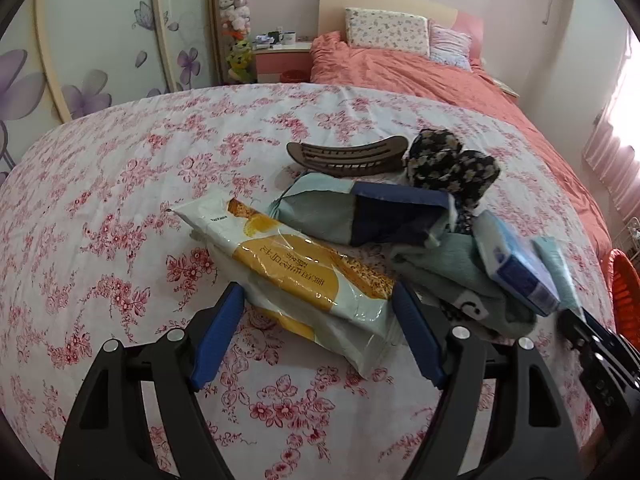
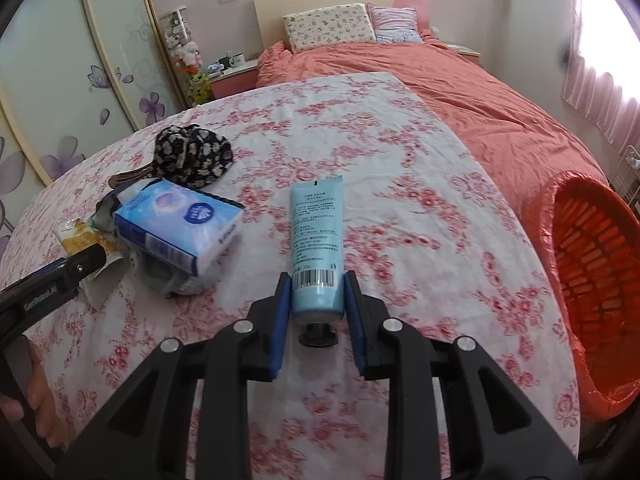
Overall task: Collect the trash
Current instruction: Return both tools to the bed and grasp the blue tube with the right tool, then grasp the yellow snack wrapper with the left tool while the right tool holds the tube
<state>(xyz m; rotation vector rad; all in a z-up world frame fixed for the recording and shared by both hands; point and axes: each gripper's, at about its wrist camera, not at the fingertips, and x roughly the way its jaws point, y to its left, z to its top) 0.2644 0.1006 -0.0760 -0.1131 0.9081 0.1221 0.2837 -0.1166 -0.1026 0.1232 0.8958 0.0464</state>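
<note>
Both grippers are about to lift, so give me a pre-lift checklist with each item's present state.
1. Right gripper pads against the blue tube: ok.
2. Tube cap on: ok.
3. Left gripper straddling the snack wrapper: ok.
4. Left pads pressing on the wrapper: not ok, jaws open.
5. Orange bin open and beside the bed: ok.
6. Tissue pack clear of both grippers: ok.

Glossy plastic snack wrapper [image 1: 296, 276], smooth matt tube [image 2: 316, 236], seemingly cotton floral sheet [image 1: 120, 184].
</note>
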